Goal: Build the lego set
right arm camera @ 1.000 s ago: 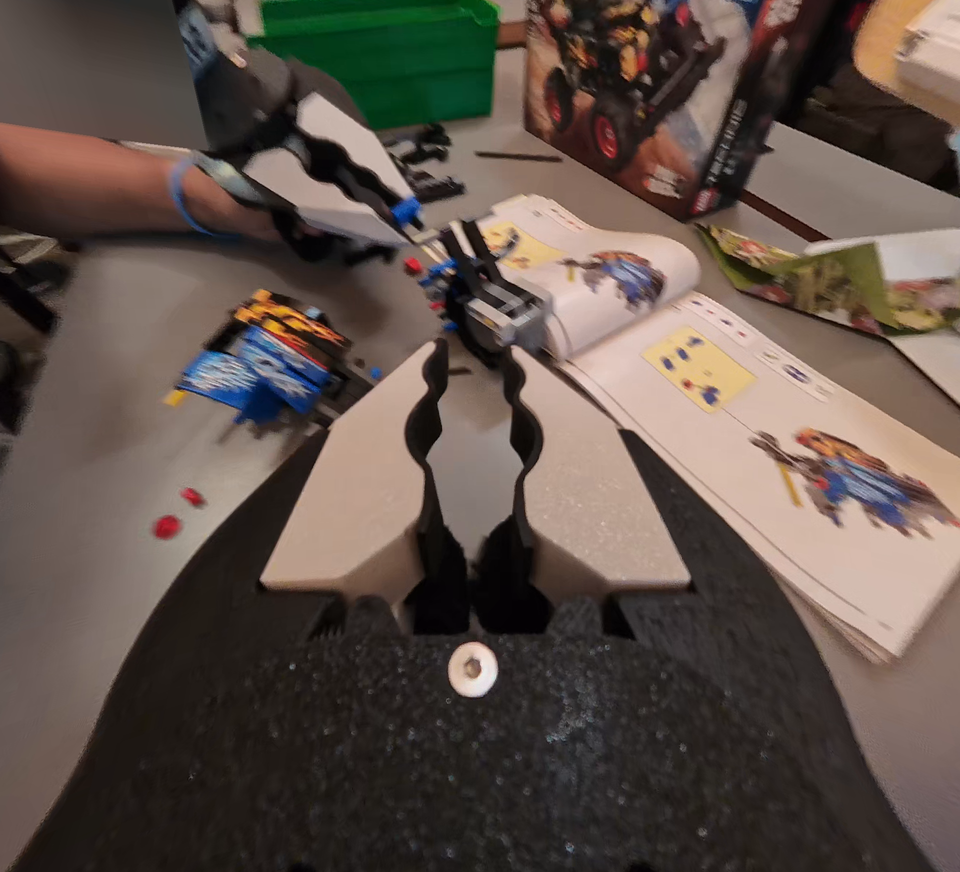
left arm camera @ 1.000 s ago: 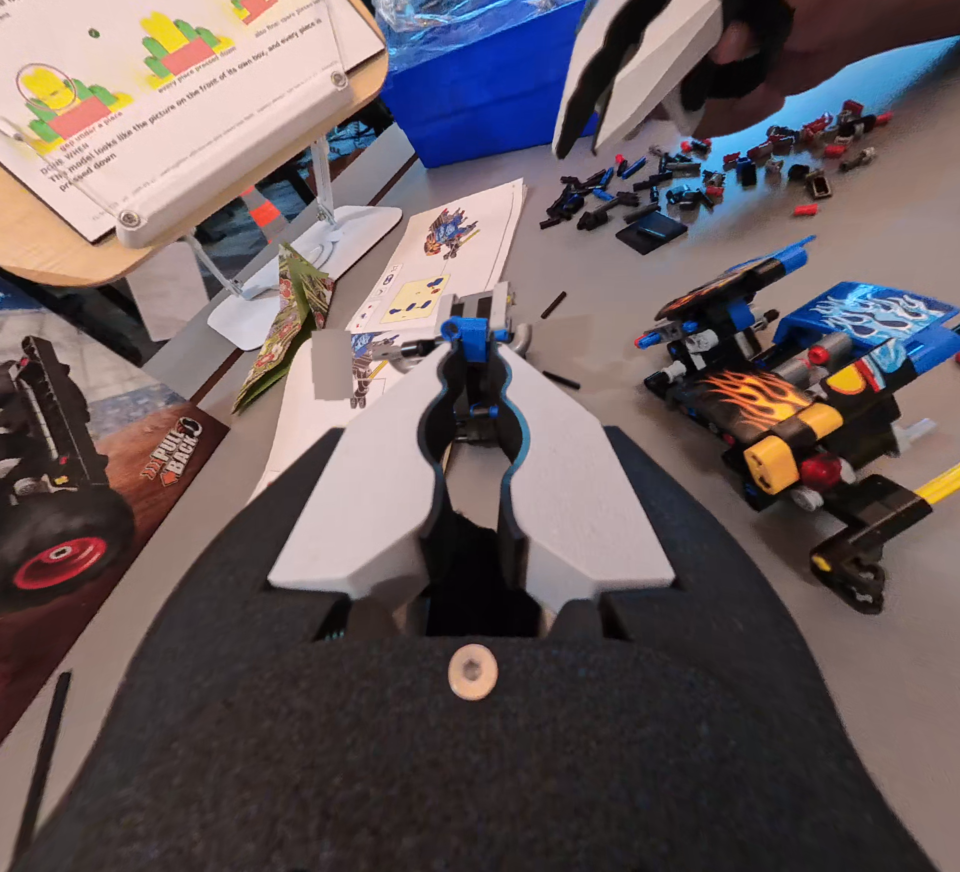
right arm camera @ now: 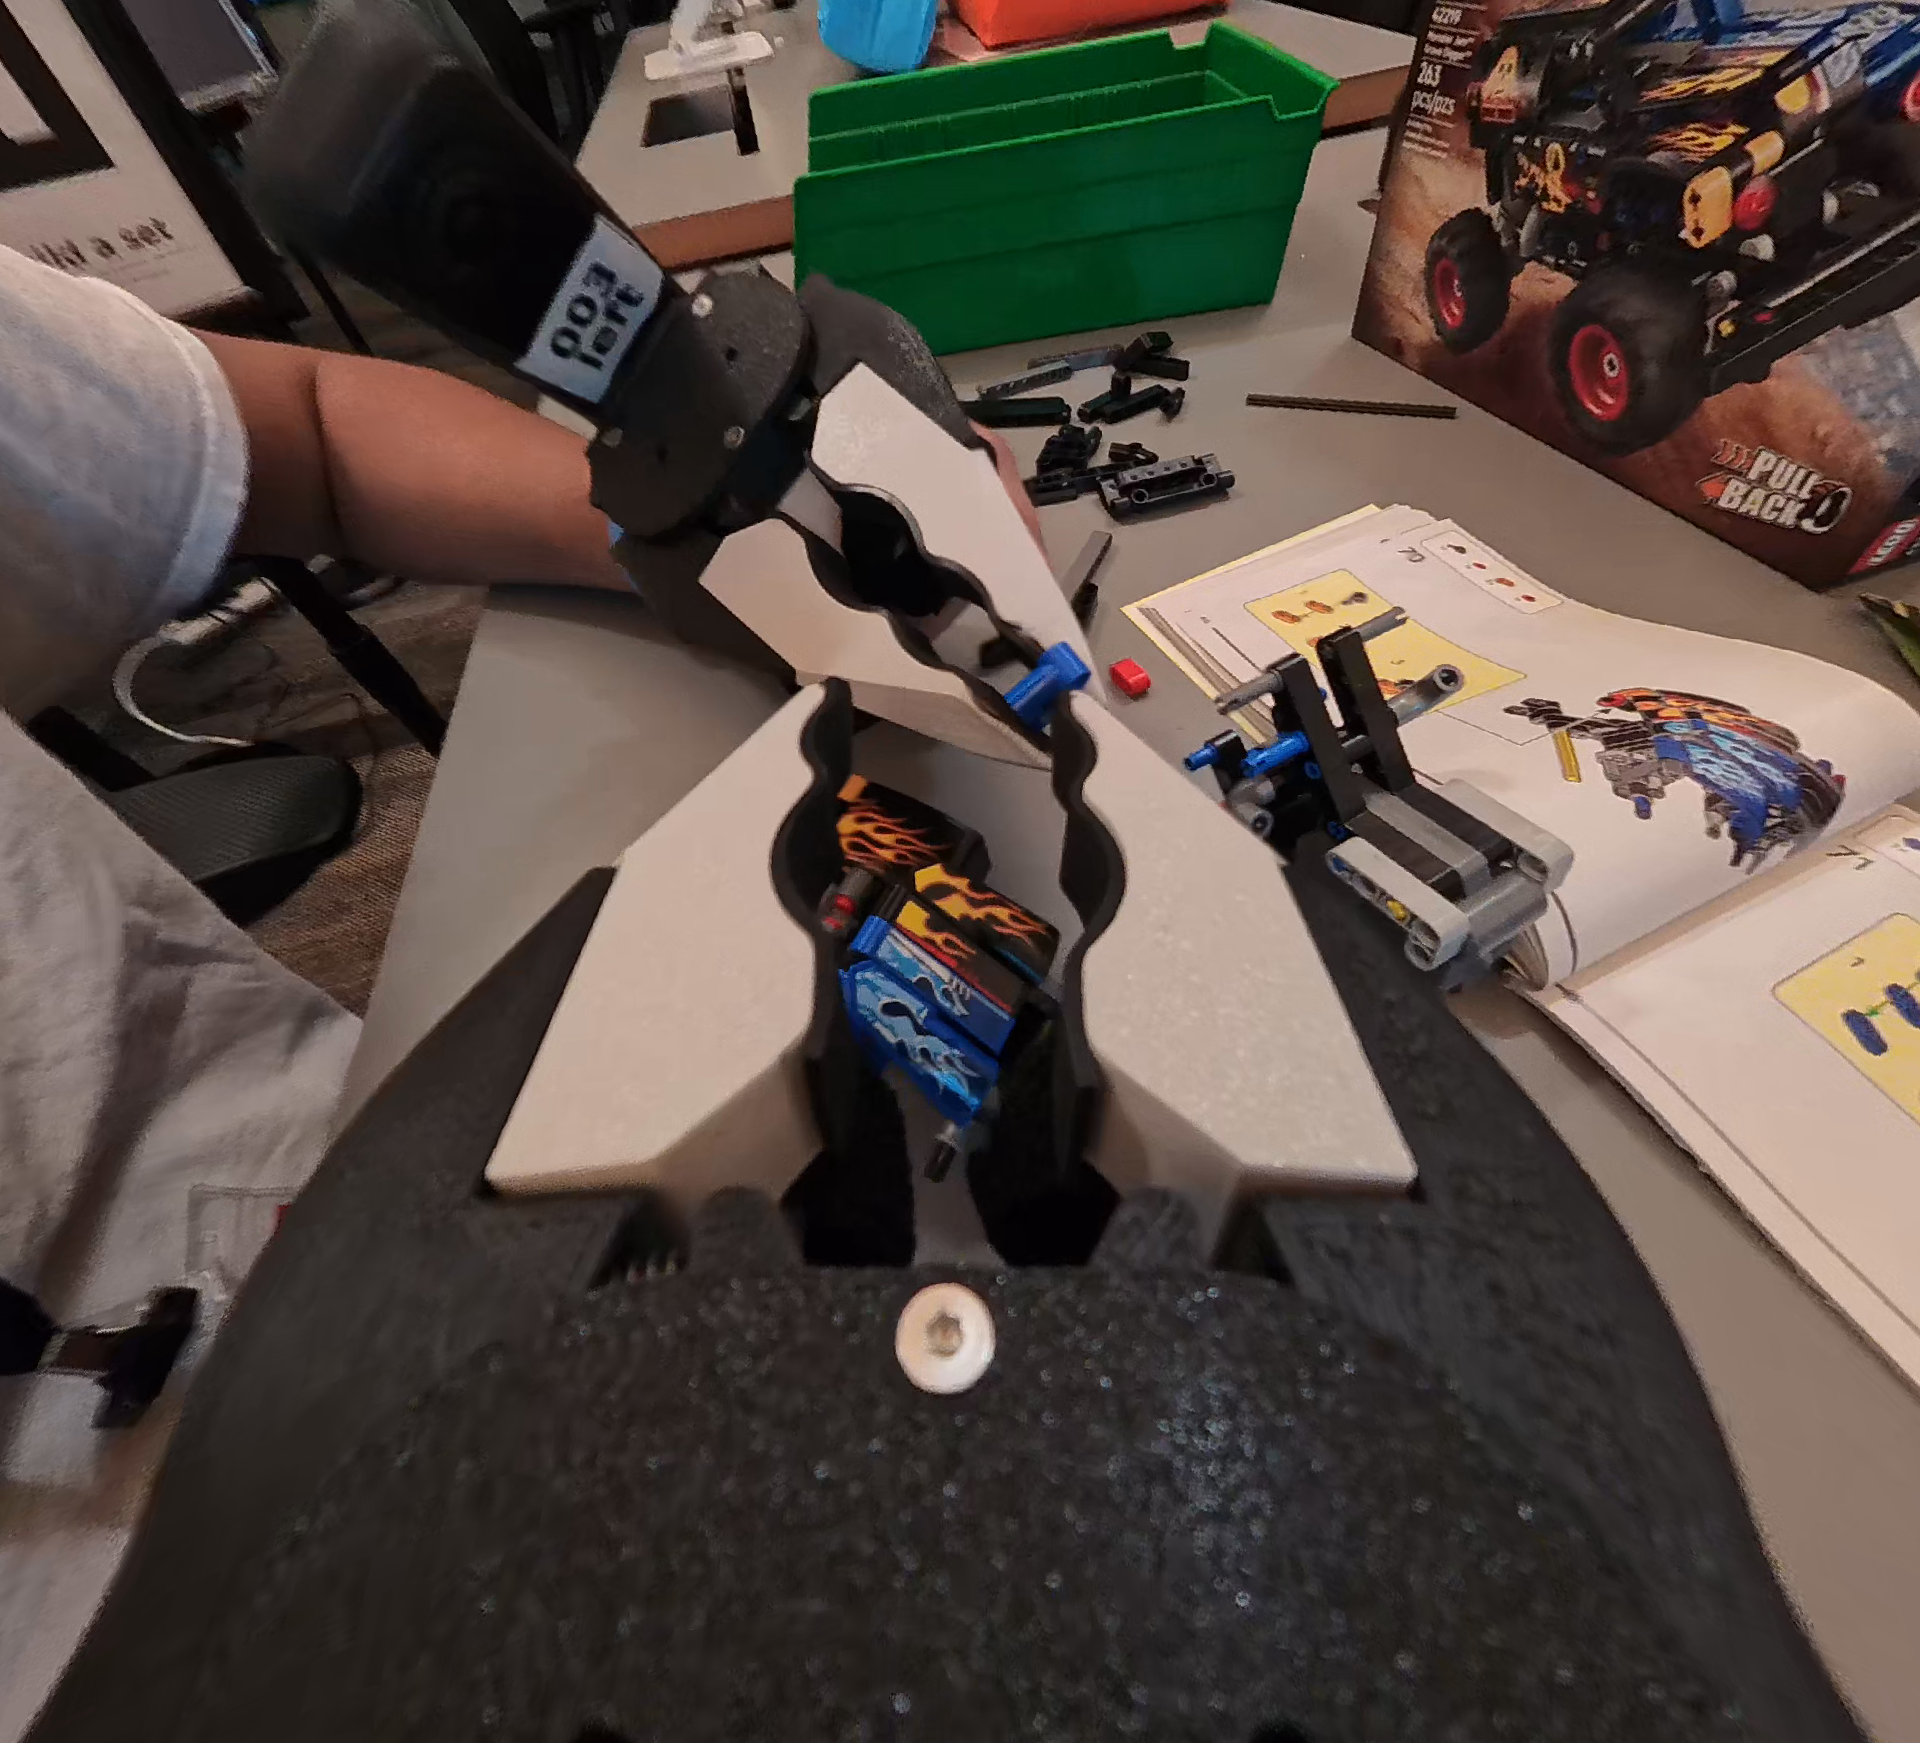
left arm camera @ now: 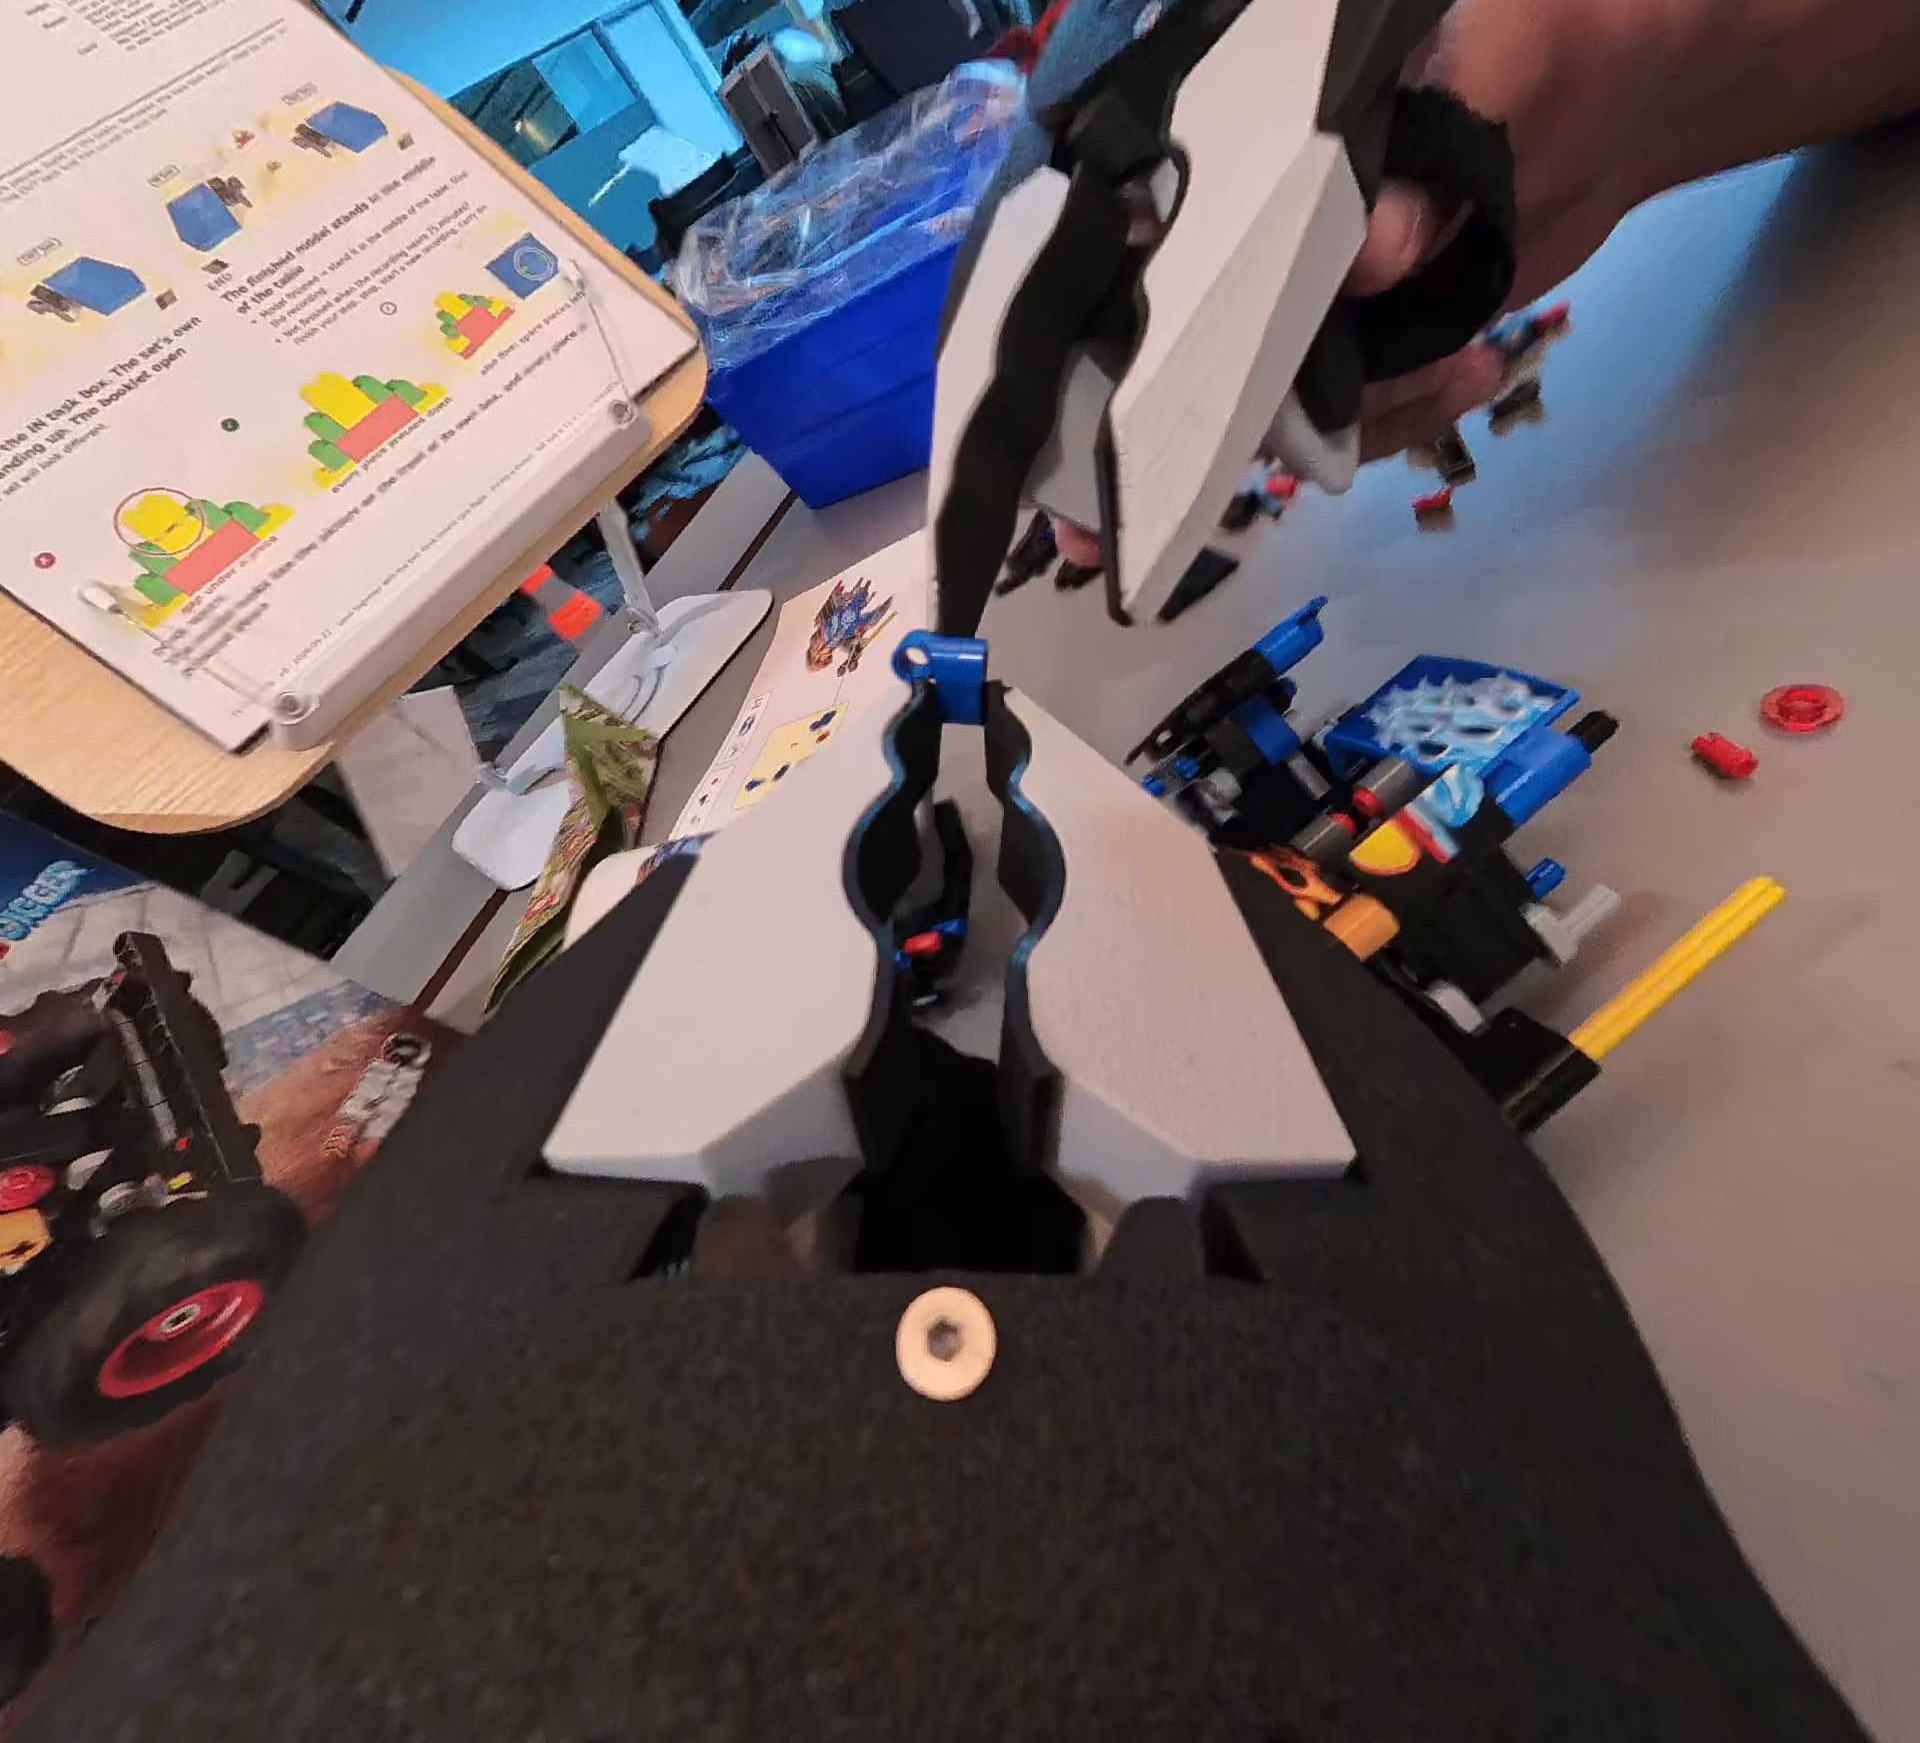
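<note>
My left gripper [left arm camera: 948,701] is shut on a small blue connector piece [left arm camera: 940,675] and holds it above the table. My right gripper [left arm camera: 1044,613] comes down from above, open, with one fingertip just over the blue piece. In the right wrist view my right gripper [right arm camera: 951,711] is open, and the left gripper [right arm camera: 1049,685] pokes the blue piece [right arm camera: 1044,680] in between its fingertips. The flame-patterned truck body [left arm camera: 1403,810] lies on the table, also seen between the right fingers [right arm camera: 935,945]. A grey and black chassis part [right arm camera: 1371,820] rests on the open booklet [right arm camera: 1714,862].
A yellow axle [left arm camera: 1673,955] sticks out of the truck body. Loose red pieces [left arm camera: 1766,727] lie to the right and black parts [right arm camera: 1122,446] lie farther back. A green bin [right arm camera: 1049,187], a blue bin [left arm camera: 831,363], the set's box [right arm camera: 1662,187] and an instruction stand [left arm camera: 312,363] ring the table. Both grippers' tips are close together, under 4 cm apart.
My left gripper has lifted away from the chassis part with the blue piece. My right gripper has opened wider and swung in until its fingertips flank the blue piece.
</note>
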